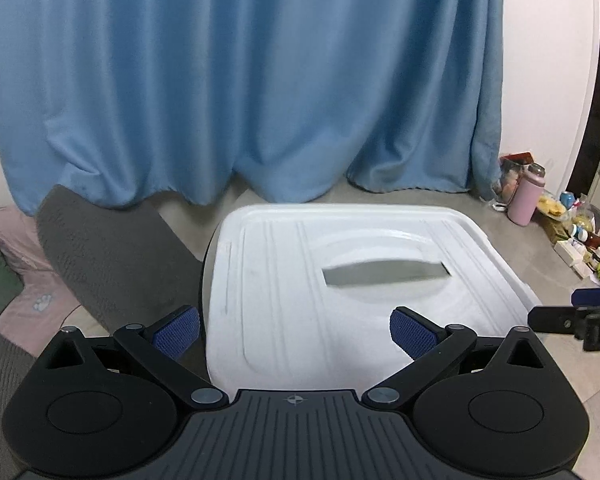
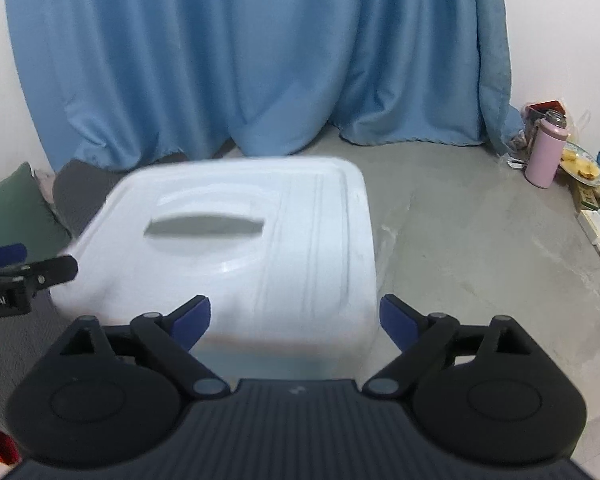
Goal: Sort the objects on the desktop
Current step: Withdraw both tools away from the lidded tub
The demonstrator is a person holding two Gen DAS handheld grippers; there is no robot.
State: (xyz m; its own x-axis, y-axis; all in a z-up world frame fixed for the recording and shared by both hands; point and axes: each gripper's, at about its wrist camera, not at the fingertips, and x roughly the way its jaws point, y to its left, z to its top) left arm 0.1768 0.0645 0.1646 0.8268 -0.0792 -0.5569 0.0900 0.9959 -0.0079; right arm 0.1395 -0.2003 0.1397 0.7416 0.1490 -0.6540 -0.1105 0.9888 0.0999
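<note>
Here, a big white plastic box lid (image 1: 340, 280) with a long handle slot (image 1: 384, 274) sits in the middle of the grey floor (image 2: 460, 240), in front of the blue curtain (image 1: 240, 80). It seems to rest on top of a pale box, but the box below is mostly hidden and blurry.

The left claw (image 1: 295, 330) is open wide, and nothing is between its blue pads (image 1: 176, 332). It hangs over the near left edge of the lid. The right claw (image 2: 295, 322) is open wide too, with nothing in it, over the near right part of the lid. Each claw shows at the side of the other claw's view.

Far off to the right, by the wall, stand a pink bottle (image 2: 546, 152) and a heap of small packets and little bottles (image 1: 580, 240). To the left lie a grey blanket (image 1: 112, 260) and a pink cushion (image 1: 32, 280).

The lid looks light, stiff and smooth, so it may slip in the pads. It is wide and may wobble if held by one corner. I think the best places to hold are the thin rim at the near edge, one claw on each side, or the edge of the slot. The ridges near the sides may help the pads grip.
</note>
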